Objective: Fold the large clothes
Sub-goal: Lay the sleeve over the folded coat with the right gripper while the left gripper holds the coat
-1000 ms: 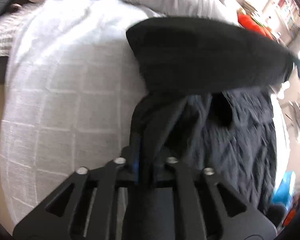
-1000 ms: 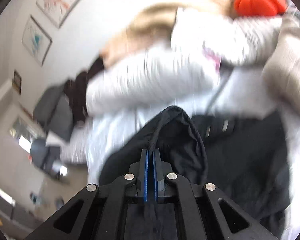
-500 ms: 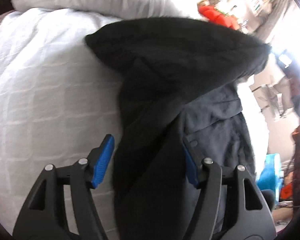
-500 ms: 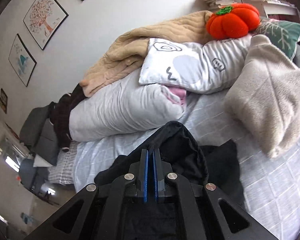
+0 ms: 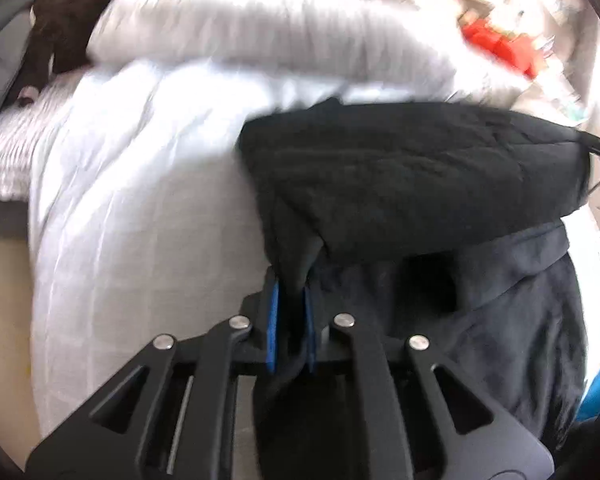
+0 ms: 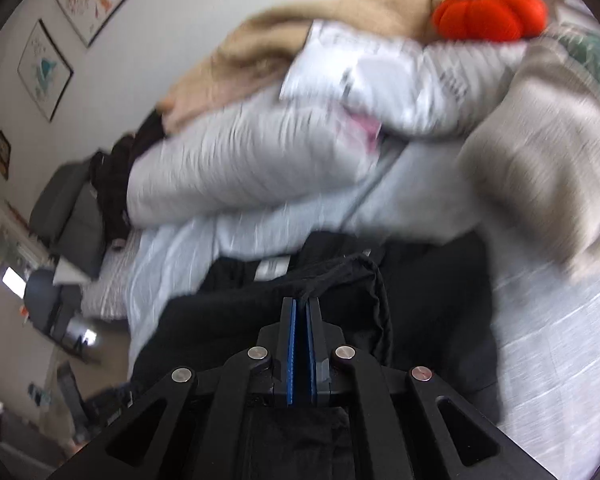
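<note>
**Left jaws closing on the garment again**

Half a second ago my left jaws stood wide around the dark cloth; now they are closing, blue pads nearly together with a fold of the garment (image 5: 412, 176) between them. My left gripper (image 5: 291, 300) holds that fold at the 6 o'clock edge of the view, the rest stretching toward 3 o'clock over the bed (image 5: 140, 208). My right gripper (image 6: 301, 304) is clamped tight on a black edge of the same garment, which lies bunched on the bed below the pillows (image 6: 240, 168). An orange pumpkin (image 6: 488, 12) sits at 1 o'clock.
</note>
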Demonstrator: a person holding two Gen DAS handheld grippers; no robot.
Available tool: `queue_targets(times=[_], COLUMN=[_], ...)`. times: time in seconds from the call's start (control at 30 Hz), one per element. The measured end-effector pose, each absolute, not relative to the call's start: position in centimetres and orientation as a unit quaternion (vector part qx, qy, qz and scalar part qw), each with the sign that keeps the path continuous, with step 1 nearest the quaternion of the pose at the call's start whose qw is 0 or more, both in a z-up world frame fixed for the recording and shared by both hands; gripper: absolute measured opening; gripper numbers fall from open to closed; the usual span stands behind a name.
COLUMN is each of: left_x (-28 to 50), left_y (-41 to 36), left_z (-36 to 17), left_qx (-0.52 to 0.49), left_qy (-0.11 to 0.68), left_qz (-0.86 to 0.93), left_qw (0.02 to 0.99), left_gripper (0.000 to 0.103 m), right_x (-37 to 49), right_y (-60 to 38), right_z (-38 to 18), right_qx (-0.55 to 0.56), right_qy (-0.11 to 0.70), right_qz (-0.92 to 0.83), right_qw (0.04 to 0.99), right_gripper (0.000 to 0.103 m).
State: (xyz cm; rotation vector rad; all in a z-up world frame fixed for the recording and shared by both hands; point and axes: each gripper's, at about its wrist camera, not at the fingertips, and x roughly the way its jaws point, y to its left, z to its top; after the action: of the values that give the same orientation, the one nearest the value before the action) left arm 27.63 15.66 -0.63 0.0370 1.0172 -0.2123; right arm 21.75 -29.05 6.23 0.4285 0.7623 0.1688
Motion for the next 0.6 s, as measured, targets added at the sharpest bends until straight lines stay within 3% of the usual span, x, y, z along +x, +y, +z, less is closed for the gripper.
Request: queue_targets(times=[0.1,0.17,0.2,0.27,0.33,0.37,0.57,0.6], left_x=[28.1,27.4,27.2,27.0,27.4,28.0,32.5,33.3], left_y=[17.1,18.3,18.7,19.7,20.5,20.3,16.4,14.9], left_z=[-4.6,-4.3,-3.9,-2.2,0.1,1.0,2.5,2.4], left_qx=[0.050,0.033,0.026,0.016,0.025,0.028,0.003,-0.004], left_qy=[0.568,0.566,0.563,0.549,0.517,0.503,0.467,0.462], left_qz=[-0.080,-0.100,-0.109,-0.126,-0.127,-0.129,-0.152,-0.159], left_qw=[0.818,0.818,0.819,0.826,0.846,0.854,0.871,0.872], left_gripper=[0.018,0.021,0.024,0.045,0.054,0.055,0.054,0.051], right_x=[23.3,23.7,23.6,22.6,21.9,21.5,24.2,25.1], right_y=[-25.9,-25.2,-25.3,-26.7,-28.2,-29.3,-30.8,-30.1], right_z=[0.9,-2.2,-2.7,-2.9,-2.0,-1.2,-0.6,-0.9], right_qx=[0.137,0.106,0.106,0.139,0.177,0.205,0.272,0.265], right_qy=[0.433,0.477,0.480,0.471,0.451,0.428,0.410,0.418], right_qz=[0.049,0.032,0.032,0.040,0.054,0.062,0.068,0.062], right_qw=[0.889,0.872,0.870,0.870,0.873,0.878,0.868,0.867], right_gripper=[0.009,0.010,0.017,0.033,0.061,0.064,0.065,0.058])
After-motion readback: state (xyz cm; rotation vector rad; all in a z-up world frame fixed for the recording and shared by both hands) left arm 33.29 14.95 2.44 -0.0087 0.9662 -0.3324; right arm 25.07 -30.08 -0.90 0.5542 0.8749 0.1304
